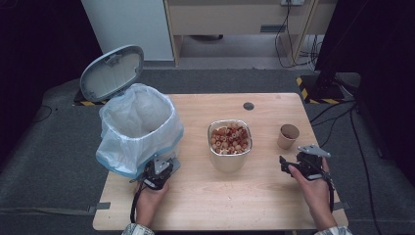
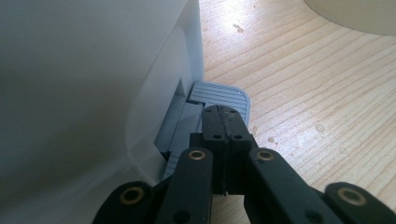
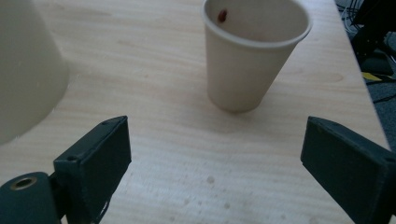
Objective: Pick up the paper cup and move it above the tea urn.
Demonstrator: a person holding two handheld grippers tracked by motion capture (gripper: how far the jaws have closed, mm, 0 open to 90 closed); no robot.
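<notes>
1. In the high view, the left gripper [image 1: 157, 172] sits at lower left of centre, its tip on the grey pedal [image 1: 172, 164] at the foot of the white bin [image 1: 139, 129].
2. In the left gripper view, its jaws are pressed together with nothing between them, resting on the pedal [image 2: 224, 95] at mid-frame beside the bin's wall [image 2: 93, 84].
3. The bin's lid [image 1: 112, 72] stands tipped open at upper left.
4. The right gripper [image 1: 293, 164] is at lower right, jaws spread wide and empty.
5. The paper cup [image 3: 254, 51] stands upright ahead of those jaws, apart from them, at upper centre of the right gripper view.
6. A bowl of snacks [image 1: 230, 142] sits mid-table [image 1: 220, 200].
</notes>
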